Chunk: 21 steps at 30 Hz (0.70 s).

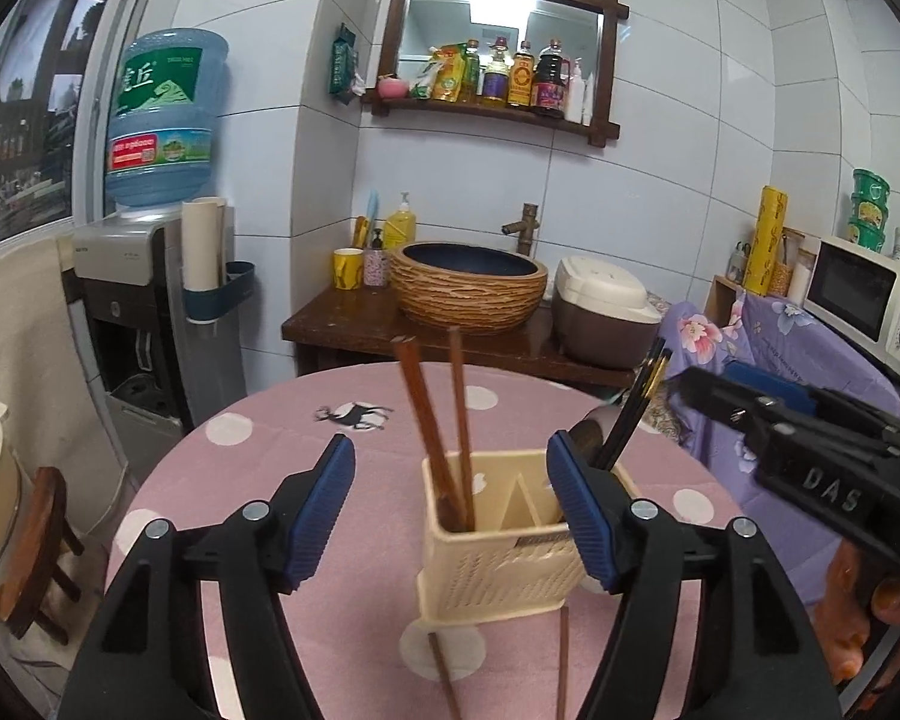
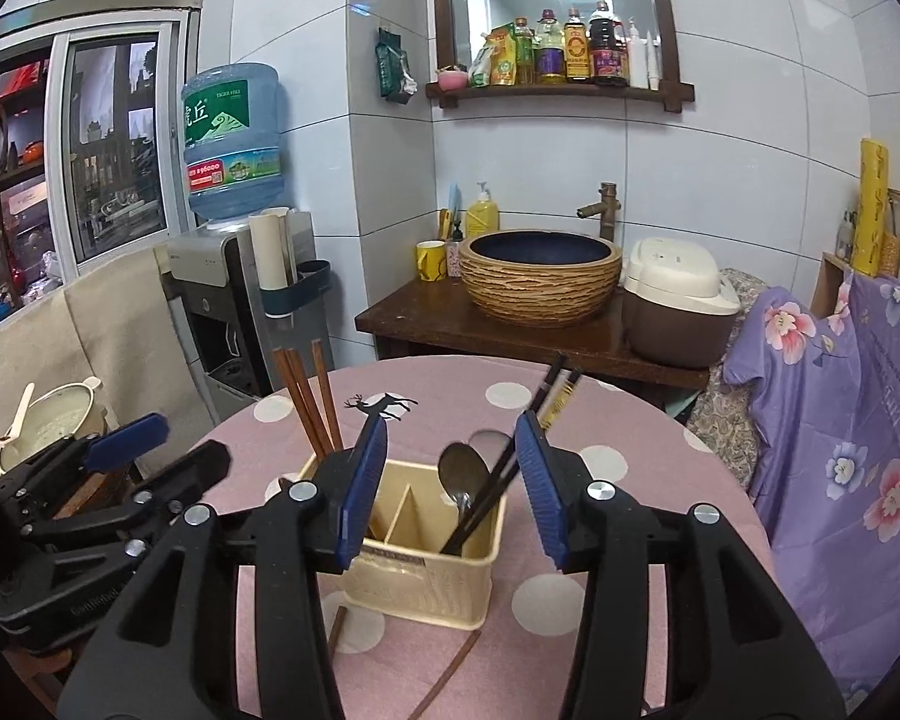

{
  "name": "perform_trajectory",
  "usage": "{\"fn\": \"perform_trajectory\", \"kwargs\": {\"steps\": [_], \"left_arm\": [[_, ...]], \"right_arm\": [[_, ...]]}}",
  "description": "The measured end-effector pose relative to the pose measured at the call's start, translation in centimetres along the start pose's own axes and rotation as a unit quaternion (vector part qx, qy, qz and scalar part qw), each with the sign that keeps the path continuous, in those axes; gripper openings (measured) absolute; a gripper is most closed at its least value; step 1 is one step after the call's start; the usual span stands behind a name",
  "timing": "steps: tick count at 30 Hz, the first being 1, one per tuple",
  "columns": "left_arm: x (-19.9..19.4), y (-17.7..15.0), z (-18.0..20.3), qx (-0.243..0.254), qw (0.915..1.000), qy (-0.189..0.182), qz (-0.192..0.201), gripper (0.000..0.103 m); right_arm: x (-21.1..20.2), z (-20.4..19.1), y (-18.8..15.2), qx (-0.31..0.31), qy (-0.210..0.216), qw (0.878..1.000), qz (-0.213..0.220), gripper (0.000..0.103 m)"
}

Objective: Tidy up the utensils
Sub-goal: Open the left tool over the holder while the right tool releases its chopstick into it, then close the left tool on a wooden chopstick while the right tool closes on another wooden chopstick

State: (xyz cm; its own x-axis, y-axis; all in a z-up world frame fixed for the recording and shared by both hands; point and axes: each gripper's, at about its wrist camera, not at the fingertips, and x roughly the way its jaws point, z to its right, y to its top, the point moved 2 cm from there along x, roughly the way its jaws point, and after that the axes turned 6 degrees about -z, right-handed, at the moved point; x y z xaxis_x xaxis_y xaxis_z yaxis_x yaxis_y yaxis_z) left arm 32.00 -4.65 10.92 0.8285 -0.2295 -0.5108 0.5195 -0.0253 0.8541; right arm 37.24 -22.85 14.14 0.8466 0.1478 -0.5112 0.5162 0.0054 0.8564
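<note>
Caddy point(image 2: 426, 576) sits mid-table point(image 2: 660, 540), both tongs point(image 1: 450, 504) point(image 2: 453, 480) spread, empty.

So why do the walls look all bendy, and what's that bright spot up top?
Both wrist views use fisheye lenses, so straight tile lines curve. The bright patch is a ceiling light reflected in the mirror. In the left wrist view, the brown chopsticks look slightly smeared.
</note>
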Motion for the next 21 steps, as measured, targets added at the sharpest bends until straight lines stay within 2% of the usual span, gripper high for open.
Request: {"fn": "perform_trajectory", "kwargs": {"steps": [4, 6, 13, 18, 21], "left_arm": [[-0.3, -2.8, -1.1, 0.0, 0.9995, 0.022, -0.021, 0.069], [0.1, -4.7, -1.3, -0.001, 0.9989, 0.022, -0.041, 0.069], [2.5, -10.3, -1.2, -0.013, 0.9937, 0.014, -0.11, 0.067], [6.2, -13.7, -0.6, -0.016, 0.9843, 0.006, -0.176, 0.05], [7.6, -14.6, -0.2, -0.01, 0.98, 0.005, -0.199, 0.045]], "right_arm": [[-0.8, -0.1, -2.5, -0.007, -0.016, 1.0, -0.004, 0.047], [-0.6, -0.1, -4.2, -0.003, -0.016, 1.0, -0.019, 0.047], [2.9, 0.8, -10.8, 0.03, -0.024, 0.994, -0.101, 0.047], [5.0, 2.0, -14.9, 0.068, -0.035, 0.987, -0.144, 0.047], [5.6, 2.4, -16.5, 0.076, -0.038, 0.984, -0.159, 0.047]]}}
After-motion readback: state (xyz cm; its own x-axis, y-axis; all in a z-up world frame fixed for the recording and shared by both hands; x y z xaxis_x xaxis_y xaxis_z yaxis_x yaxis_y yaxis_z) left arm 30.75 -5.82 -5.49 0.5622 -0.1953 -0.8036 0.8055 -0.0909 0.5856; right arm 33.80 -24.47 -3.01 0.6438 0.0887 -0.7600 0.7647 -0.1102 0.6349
